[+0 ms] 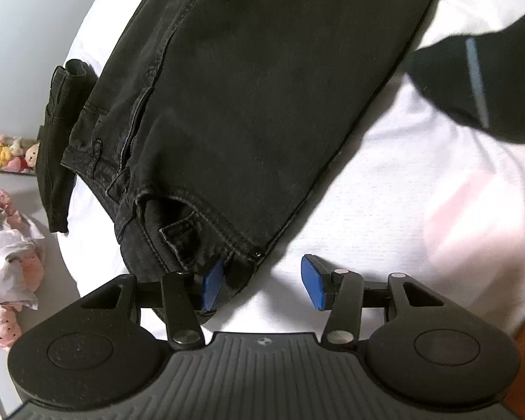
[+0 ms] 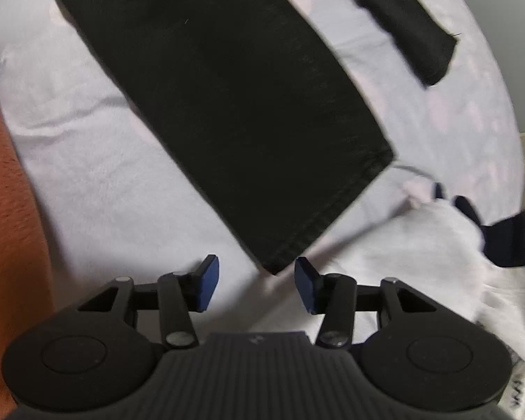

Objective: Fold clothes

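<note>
Black jeans [image 1: 255, 98] lie flat on a white bed sheet [image 1: 402, 189]. In the left wrist view their waistband corner [image 1: 241, 266] reaches in between the blue pads of my left gripper [image 1: 262, 283], which stands open; the left pad [image 1: 213, 287] overlaps the denim and the right pad rests over bare sheet. In the right wrist view a black trouser leg [image 2: 234, 105] runs diagonally, and its hem corner [image 2: 280, 262] lies just ahead of my right gripper [image 2: 256, 284], open with nothing pressed. A second leg end [image 2: 413, 35] lies at the upper right.
Another folded dark garment [image 1: 59, 133] sits at the bed's left edge. Plush toys [image 1: 10, 154] and pink-white bedding [image 1: 7, 245] lie beyond it. A blurred black shape with a blue strip [image 1: 472, 87] hangs at the upper right. An orange surface [image 2: 7, 210] borders the left; white and navy cloth [image 2: 507, 241] lies right.
</note>
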A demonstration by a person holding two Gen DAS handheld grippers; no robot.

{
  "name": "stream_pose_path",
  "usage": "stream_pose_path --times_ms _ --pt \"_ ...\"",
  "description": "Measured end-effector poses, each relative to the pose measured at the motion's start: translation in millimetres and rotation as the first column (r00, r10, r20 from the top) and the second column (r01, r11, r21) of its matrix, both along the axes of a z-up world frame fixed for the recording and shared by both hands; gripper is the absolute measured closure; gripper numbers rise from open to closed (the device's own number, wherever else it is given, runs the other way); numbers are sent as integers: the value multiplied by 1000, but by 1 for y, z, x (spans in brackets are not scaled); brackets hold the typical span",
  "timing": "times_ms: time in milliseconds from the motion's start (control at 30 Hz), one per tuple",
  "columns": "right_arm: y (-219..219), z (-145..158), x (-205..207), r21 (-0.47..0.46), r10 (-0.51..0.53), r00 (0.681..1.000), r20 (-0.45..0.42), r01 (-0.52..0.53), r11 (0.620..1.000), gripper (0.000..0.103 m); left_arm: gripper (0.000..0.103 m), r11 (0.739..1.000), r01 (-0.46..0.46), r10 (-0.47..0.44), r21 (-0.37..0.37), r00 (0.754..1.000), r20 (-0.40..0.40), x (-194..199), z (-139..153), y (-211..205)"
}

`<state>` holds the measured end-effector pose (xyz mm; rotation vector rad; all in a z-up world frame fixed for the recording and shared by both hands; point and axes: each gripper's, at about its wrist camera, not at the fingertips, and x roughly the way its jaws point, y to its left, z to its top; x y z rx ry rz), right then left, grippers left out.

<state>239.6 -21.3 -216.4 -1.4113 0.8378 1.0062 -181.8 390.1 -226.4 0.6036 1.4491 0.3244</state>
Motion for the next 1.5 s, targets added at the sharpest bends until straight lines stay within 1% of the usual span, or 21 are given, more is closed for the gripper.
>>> stream_pose_path --times_ms 67,133,267,300,333,367,400,433,467,633,767,833,867,900,1000,1033,1100,1200,1300,1400,1500 --pt "3 -12 -1 7 24 1000 8 -24 1000 52 45 1000 -8 8 22 1000 9 2 -4 1" --pt "6 -22 -3 25 54 998 43 -55 998 52 45 999 -13 12 45 1000 23 5 -6 0" --pt "10 -27 -9 69 105 988 116 -114 991 55 45 997 -22 18 71 998 62 8 -9 -4" --pt "11 -24 -10 86 95 988 125 -106 991 69 45 997 -22 16 77 997 71 8 -10 -5" --pt "12 -21 -11 104 85 987 133 -99 990 78 45 996 -19 13 83 997 75 7 -10 -5" --pt "12 -18 -12 122 75 987 142 -92 988 81 45 996 -11 3 91 997 79 6 -11 -7" --pt "13 -13 -12 144 59 987 149 -81 986 91 45 995 -3 -4 96 997 77 4 -11 -8" --pt "14 -4 -11 173 39 987 154 -66 983 96 45 995 5 -12 101 997 74 3 -12 -9" --pt "15 5 -10 208 14 987 162 -48 977 98 45 994 12 -20 106 997 72 1 -12 -11" --pt "21 64 -6 394 -95 968 233 -5 919 99 43 991 32 -41 129 997 68 -4 -15 -14" --pt "34 95 -5 463 -139 948 288 -11 886 99 43 984 49 -62 171 996 67 -4 -25 -16" --pt "40 104 -9 476 -153 937 315 -17 879 100 44 976 28 -46 215 996 80 1 -30 -15" --pt "43 107 -11 480 -160 932 326 -18 877 100 52 975 13 -33 221 996 89 3 -31 -15" --pt "46 109 -13 481 -165 927 337 -19 877 100 66 975 -2 -20 224 995 97 5 -32 -15" --pt "48 116 -22 462 -167 917 363 -22 887 100 78 967 -36 3 251 991 133 7 -27 -16" --pt "47 118 -25 458 -168 913 371 -22 889 100 79 963 -35 -4 266 989 146 5 -23 -18" --pt "44 121 -29 458 -176 906 384 -21 889 100 81 956 -52 -7 288 980 199 0 -7 -19" --pt "38 126 -25 475 -215 889 405 -4 880 100 81 948 -111 17 298 954 299 -2 30 -18" --pt "41 133 -19 499 -261 873 412 23 866 100 82 952 -179 75 249 924 376 5 61 -7" --pt "50 137 -12 517 -295 858 421 40 855 100 81 949 -236 128 208 894 430 17 83 6" --pt "61 137 0 520 -318 846 429 57 852 100 81 944 -296 193 148 856 480 28 104 21"
